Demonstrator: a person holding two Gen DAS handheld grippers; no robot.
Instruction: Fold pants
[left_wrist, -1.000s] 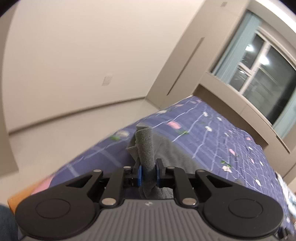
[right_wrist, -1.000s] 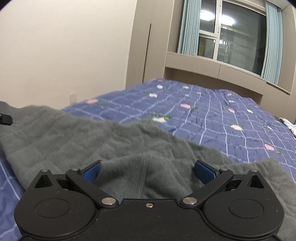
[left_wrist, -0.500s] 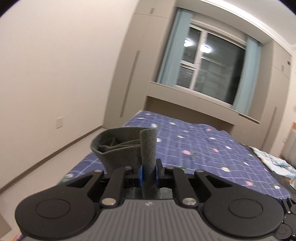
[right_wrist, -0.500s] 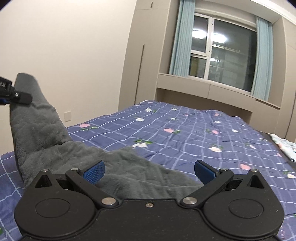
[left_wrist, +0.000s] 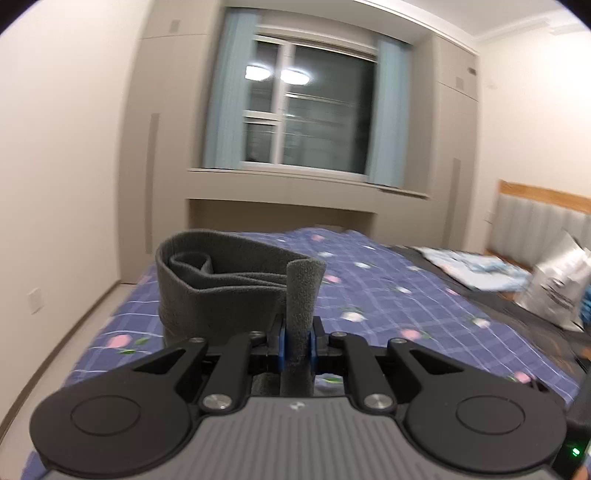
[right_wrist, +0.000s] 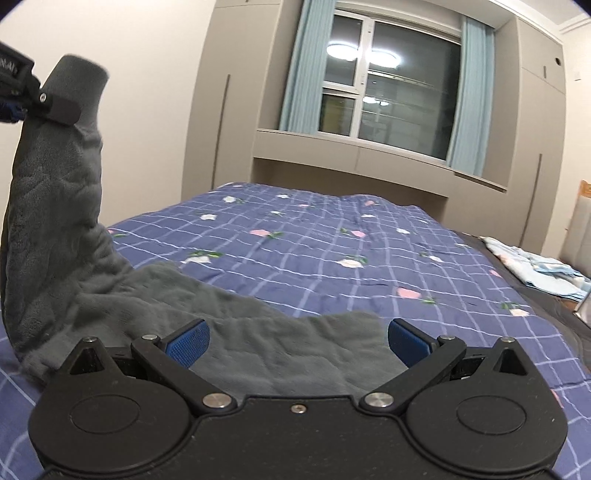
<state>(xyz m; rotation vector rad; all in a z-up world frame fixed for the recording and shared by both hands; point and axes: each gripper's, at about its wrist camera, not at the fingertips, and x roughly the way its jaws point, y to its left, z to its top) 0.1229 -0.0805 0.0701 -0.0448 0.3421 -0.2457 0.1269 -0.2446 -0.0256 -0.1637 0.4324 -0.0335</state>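
The grey fleece pants (right_wrist: 229, 343) lie partly on the bed (right_wrist: 332, 236), with one end lifted off it. In the right wrist view that end rises as a column at the left, up to where the left gripper (right_wrist: 55, 101) pinches it near the top edge. The rest spreads flat over the quilt, running under and between the blue pads (right_wrist: 188, 341) of the right gripper (right_wrist: 297, 341), whose jaws are spread wide with nothing clamped.

In the left wrist view the left gripper (left_wrist: 296, 343) is pressed together on a rolled fold of the pants (left_wrist: 221, 288), which sticks up past the fingertips; a band of the same cloth loops out to the left and back.

The quilt is purple with a white grid and small flowers. A pale blue cloth (right_wrist: 535, 269) lies at the far right of the bed. Behind it stand a window (right_wrist: 388, 92) with blue curtains (right_wrist: 295, 70) and a padded headboard (left_wrist: 535, 229).
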